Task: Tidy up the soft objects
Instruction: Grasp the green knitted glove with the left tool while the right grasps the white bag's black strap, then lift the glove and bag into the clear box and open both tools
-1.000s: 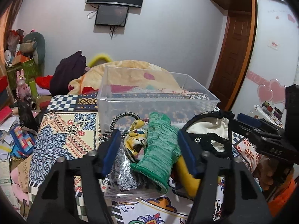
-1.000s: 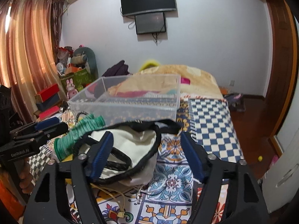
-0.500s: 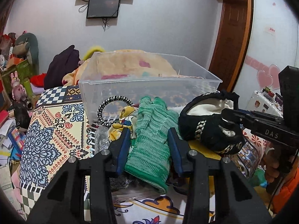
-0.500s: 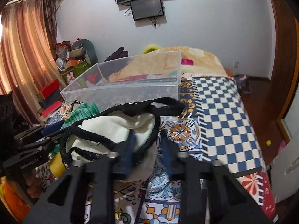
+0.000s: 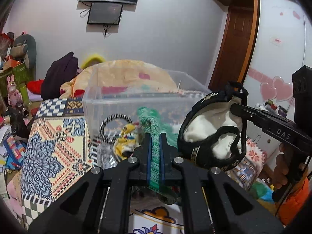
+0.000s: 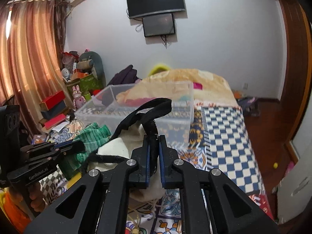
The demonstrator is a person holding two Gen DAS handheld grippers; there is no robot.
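My left gripper (image 5: 155, 136) is shut on a green knit glove (image 5: 154, 122), lifted off the patterned bedspread; it also shows in the right wrist view (image 6: 91, 136). My right gripper (image 6: 154, 138) is shut on the black strap of a white cloth bag with black trim (image 6: 117, 146), held up beside the glove; the bag also shows in the left wrist view (image 5: 212, 128). A clear plastic bin (image 5: 136, 105) stands just behind both, also in the right wrist view (image 6: 136, 109). A striped hair band (image 5: 115, 124) and a yellow printed cloth (image 5: 124, 142) lie in front of the bin.
A crumpled clear plastic bag (image 5: 105, 154) lies beside the cloth. A folded peach blanket (image 6: 185, 81) fills the bed behind the bin. Boxes and toys (image 6: 58, 105) crowd the left floor. The bed's checkered part (image 6: 224, 128) runs to the right edge, with wooden floor beyond.
Both grippers closed: the left on the green glove, the right on the bag's strap. Both items have been lifted off the bed toward the bin.
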